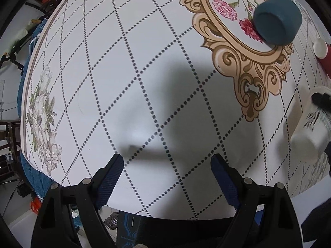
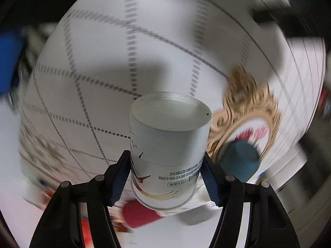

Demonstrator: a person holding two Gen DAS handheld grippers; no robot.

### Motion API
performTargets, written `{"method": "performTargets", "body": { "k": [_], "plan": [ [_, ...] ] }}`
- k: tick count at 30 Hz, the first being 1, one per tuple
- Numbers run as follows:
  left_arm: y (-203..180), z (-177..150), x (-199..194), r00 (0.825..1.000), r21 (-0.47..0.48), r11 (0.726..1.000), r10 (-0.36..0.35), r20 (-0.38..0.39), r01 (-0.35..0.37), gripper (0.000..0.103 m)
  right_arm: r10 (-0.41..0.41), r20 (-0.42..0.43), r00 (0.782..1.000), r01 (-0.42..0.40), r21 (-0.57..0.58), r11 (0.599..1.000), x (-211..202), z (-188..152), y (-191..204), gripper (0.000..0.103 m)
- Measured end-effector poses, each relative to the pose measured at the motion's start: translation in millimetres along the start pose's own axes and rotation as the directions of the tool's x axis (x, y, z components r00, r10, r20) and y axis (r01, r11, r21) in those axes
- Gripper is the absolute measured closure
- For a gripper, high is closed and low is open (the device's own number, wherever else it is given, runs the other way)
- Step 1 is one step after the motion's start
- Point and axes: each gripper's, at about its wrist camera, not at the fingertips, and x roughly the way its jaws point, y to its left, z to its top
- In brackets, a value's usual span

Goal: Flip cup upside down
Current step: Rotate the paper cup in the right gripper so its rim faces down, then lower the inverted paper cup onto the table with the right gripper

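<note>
Above the floral tablecloth (image 2: 99,66), the right gripper (image 2: 165,173) is clamped on a white printed cup (image 2: 167,144), its blue-ribbed fingers (image 2: 120,177) pressing the cup's sides. The cup's closed base faces away from the camera and its lettering reads inverted, which suggests the turn is under way or nearly complete; heavy blur in the right wrist view makes the exact tilt hard to tell. Just beside the cup, toward the cloth's gold-framed flower medallion (image 2: 244,111), sits a dark teal cup (image 2: 240,159), with a red-and-white item (image 2: 140,215) below. The left gripper (image 1: 167,165) hovers with its jaws apart and nothing between them, well apart from the cup. In the left wrist view the white printed cup (image 1: 310,128) appears at the far right edge. The risk: the smooth wall could slip in the pads during rotation, or the cup could knock the teal one on the way down.
</note>
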Motion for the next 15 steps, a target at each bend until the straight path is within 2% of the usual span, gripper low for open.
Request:
{"method": "performTargets", "body": {
  "k": [2,4,8,10,11,12,14,15],
  "plan": [
    [4.9,4.4,-3.2,1.000,-0.003,1.000,0.006,0.005,-0.006,0.017,0.073,0.010,0.997,-0.073,0.116,0.991,0.1,-5.5,-15.6,0.035],
    [9.2,8.6,-8.4,1.000,-0.004,1.000,0.009,0.010,-0.009,0.017,0.153,0.035,0.988,-0.157,0.240,0.958,1.4,-12.8,-33.3,0.035],
    [13.7,17.1,-17.0,1.000,-0.004,1.000,0.018,0.023,-0.018,0.017,0.296,0.105,0.950,-0.311,0.442,0.842,9.1,-26.6,-62.8,0.035],
    [15.7,20.6,-21.4,0.999,-0.001,1.000,0.024,0.030,-0.024,0.017,0.371,0.150,0.917,-0.391,0.535,0.749,16.1,-35.1,-71.5,0.035],
    [13.0,21.6,-23.6,0.999,-0.001,1.000,0.026,0.031,-0.026,0.017,0.409,0.180,0.895,-0.432,0.581,0.690,21.0,-39.8,-77.0,0.035],
    [12.0,22.4,-24.9,0.999,0.000,1.000,0.028,0.032,-0.028,0.017,0.429,0.199,0.881,-0.455,0.604,0.654,24.2,-42.9,-80.4,0.035],
    [12.6,24.9,-27.3,0.999,0.003,0.999,0.031,0.033,-0.031,0.017,0.489,0.258,0.833,-0.519,0.667,0.534,33.8,-51.3,-88.0,0.035],
    [10.2,23.2,-26.6,0.999,0.004,0.999,0.033,0.034,-0.033,0.017,0.520,0.302,0.799,-0.556,0.700,0.448,40.0,-56.9,-92.0,0.035]
  ]
}}
